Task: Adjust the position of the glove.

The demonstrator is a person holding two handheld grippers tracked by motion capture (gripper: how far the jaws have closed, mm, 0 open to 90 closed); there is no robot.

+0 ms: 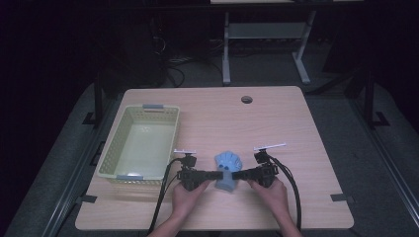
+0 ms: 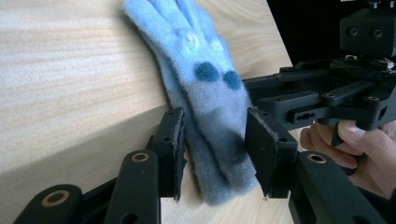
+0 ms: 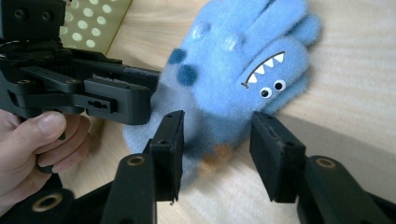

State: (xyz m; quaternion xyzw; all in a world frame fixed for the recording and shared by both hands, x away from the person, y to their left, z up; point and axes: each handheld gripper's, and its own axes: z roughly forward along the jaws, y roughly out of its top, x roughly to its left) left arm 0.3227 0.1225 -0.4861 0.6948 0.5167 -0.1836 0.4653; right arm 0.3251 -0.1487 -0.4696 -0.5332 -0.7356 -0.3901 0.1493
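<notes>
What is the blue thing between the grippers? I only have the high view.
Observer: A fuzzy blue glove with a monster face on it: white teeth and two eyes.
Operator: Right gripper on it?
Observer: The right gripper is open. Its jaws straddle the cuff end, with a clear gap at one pad.
Operator: Left?
Observer: The left gripper has the cuff between its pads, close on both sides. I cannot tell whether it pinches.
</notes>
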